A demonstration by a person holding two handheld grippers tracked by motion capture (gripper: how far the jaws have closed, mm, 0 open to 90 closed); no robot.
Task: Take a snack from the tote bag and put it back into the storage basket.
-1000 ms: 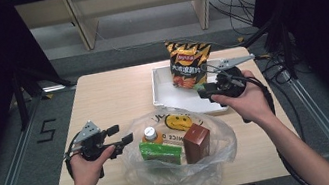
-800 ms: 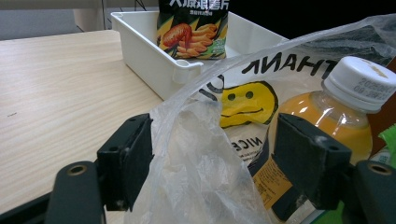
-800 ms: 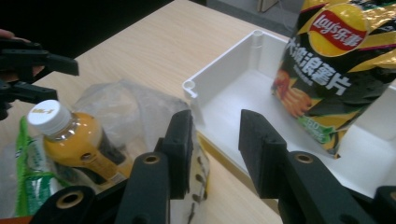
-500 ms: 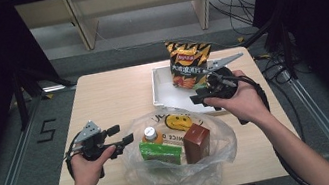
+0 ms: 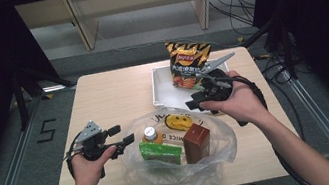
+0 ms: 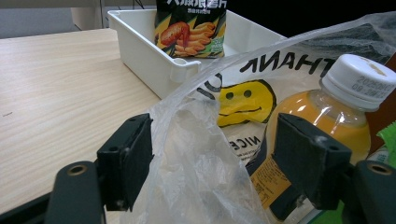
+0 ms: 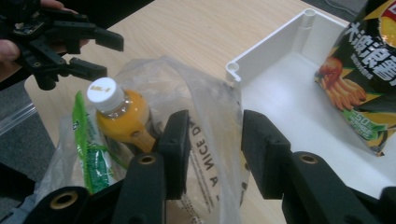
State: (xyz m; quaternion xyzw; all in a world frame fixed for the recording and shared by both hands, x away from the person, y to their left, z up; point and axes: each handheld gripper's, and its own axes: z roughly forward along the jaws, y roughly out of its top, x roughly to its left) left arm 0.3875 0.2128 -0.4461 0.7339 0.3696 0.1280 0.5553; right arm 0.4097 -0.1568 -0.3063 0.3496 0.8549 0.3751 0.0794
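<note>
High view is showing a clear plastic bag [image 5: 185, 170] lying at the near edge of the wooden table [image 5: 112, 96], in front of the person, with an orange juice bottle [image 5: 150, 135], a green carton [image 5: 160, 152] and a brown carton [image 5: 197, 142] standing inside it. The left gripper [image 5: 121, 135] is hovering at the bag's left rim; in the left gripper view its jaws are standing spread with a fold of the film [image 6: 196, 154] rising between them, the pads not pressing on it. The right gripper [image 5: 198, 103] is sitting at the bag's far rim, its jaws half apart and holding nothing, with the film [image 7: 210, 135] lying just beyond them.

The bag is looking thin, soft and slippery, so it will likely crumple and slide unless pinched firmly at the rim, on a doubled fold rather than a single layer. The load inside probably makes it bottom-heavy, so lifting by one side could tip the bottle.

A white tray [image 5: 159, 90] is sitting just behind the bag with a chip packet [image 5: 188, 63] propped in it. The table is pale wood grain; beyond it are a grey floor, wooden furniture legs, trailing cables and dark curtains on both sides.
</note>
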